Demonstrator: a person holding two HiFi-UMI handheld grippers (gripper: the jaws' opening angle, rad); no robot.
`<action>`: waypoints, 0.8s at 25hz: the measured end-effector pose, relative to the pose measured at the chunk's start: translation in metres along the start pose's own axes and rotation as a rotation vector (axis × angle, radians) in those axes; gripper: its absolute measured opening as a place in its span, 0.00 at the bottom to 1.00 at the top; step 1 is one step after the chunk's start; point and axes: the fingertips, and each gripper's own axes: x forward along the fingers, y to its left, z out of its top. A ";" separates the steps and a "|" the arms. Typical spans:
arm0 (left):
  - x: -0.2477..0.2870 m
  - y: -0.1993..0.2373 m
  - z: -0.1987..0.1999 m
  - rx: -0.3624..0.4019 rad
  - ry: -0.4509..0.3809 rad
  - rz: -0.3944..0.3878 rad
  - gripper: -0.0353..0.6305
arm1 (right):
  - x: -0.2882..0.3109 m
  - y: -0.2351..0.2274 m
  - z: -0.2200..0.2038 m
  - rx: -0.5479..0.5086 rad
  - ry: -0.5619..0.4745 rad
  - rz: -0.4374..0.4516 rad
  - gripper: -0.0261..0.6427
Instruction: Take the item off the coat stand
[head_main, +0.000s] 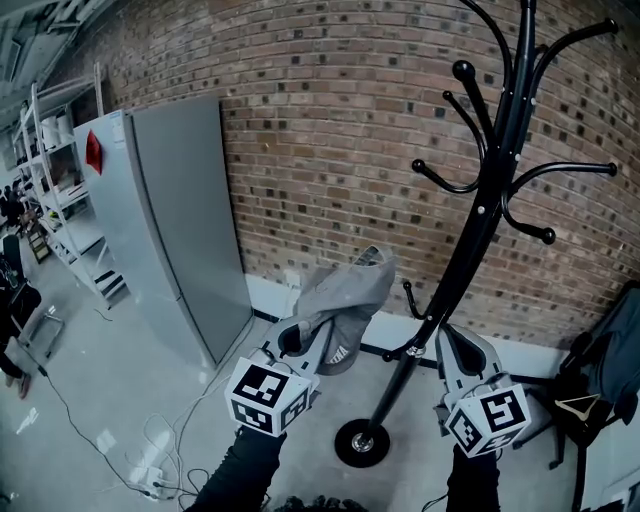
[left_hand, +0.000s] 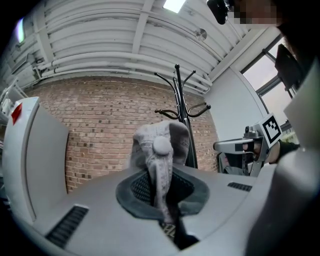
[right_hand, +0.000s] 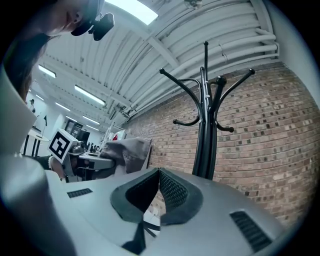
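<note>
In the head view we see the left claw (head_main: 300, 335) at about 7 o'clock in the picture, closed on a grey cap (head_main: 345, 300). The cap lifts out of its jaws toward 1 o'clock and hangs clear of the black coat stand (head_main: 482, 215), on the stand's 9 o'clock side. The right claw (head_main: 452, 335) sits at about 5 o'clock, close in front of the stand's pole. Its jaws are together and hold nothing. The stand's round base (head_main: 362, 443) rests on the grey floor (head_main: 120, 390) between the two claws, and the pole leans up toward 1 o'clock against the brick wall (head_main: 340, 130). A tall grey cabinet (head_main: 170, 240) stands at 9 o'clock, with white shelves (head_main: 60, 190) beyond it and loose cables (head_main: 160, 450) on the floor at 7 o'clock. In the left gripper view we look straight along the jaws. They pinch a fold of the cap, whose crown and top button stand up toward 12 o'clock, partly covering the stand behind. The other claw shows at 3 o'clock, and a ribbed white ceiling (left_hand: 110, 35) spans the top. In the right gripper view the two pads meet at their tips with nothing between them. The stand rises at 1 o'clock, all its hooks bare, and at 9 o'clock we see the cap held in the other claw, apart from the stand.
</note>
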 end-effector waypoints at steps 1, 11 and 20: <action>0.000 0.001 -0.001 -0.005 0.001 0.003 0.08 | 0.000 0.000 -0.001 0.007 0.001 -0.002 0.06; -0.001 0.006 0.001 -0.008 -0.004 0.019 0.08 | 0.004 0.005 -0.001 -0.008 0.004 -0.003 0.05; -0.001 0.003 0.002 -0.022 -0.011 0.012 0.08 | 0.003 0.008 0.002 -0.040 0.002 -0.002 0.05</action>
